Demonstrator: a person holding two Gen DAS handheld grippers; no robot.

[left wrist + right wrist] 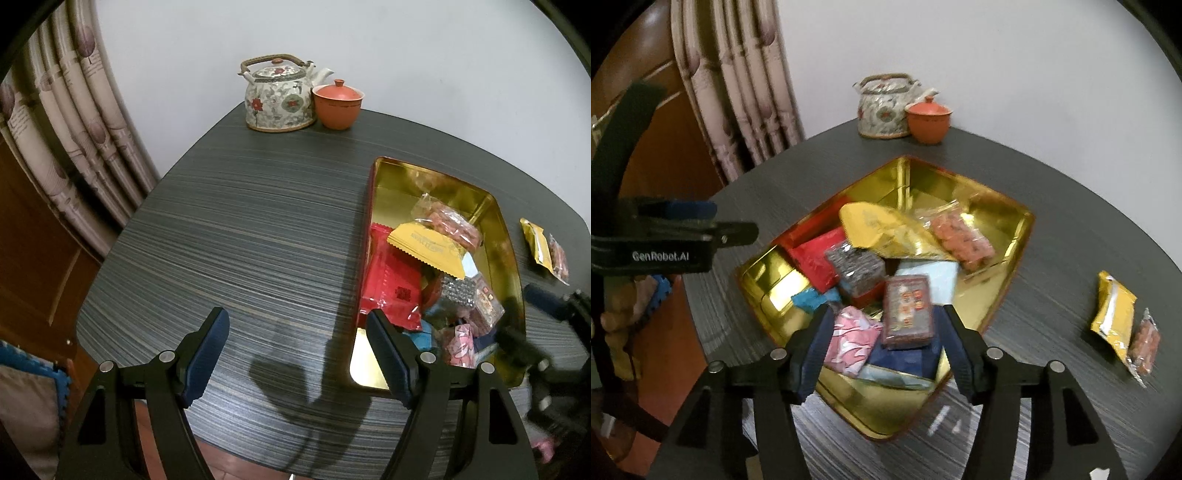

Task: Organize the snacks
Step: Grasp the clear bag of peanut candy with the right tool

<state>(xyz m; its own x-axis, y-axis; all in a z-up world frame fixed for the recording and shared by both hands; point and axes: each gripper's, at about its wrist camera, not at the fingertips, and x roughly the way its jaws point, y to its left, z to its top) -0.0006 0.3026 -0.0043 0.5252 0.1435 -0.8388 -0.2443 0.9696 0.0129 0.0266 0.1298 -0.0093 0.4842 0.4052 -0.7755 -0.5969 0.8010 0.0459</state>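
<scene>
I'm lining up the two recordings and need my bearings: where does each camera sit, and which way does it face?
Left wrist: rides the left tool, looking across the dark table toward the teapot; its open fingers frame bare tabletop, gold tin to the right, blurred right tool at the edge.
Right wrist: rides the right tool, looking down into the tin; open fingers straddle the snacks, left tool at left.
Shared: tin, teapot, orange lidded cup, two packets lying outside the tin.
</scene>
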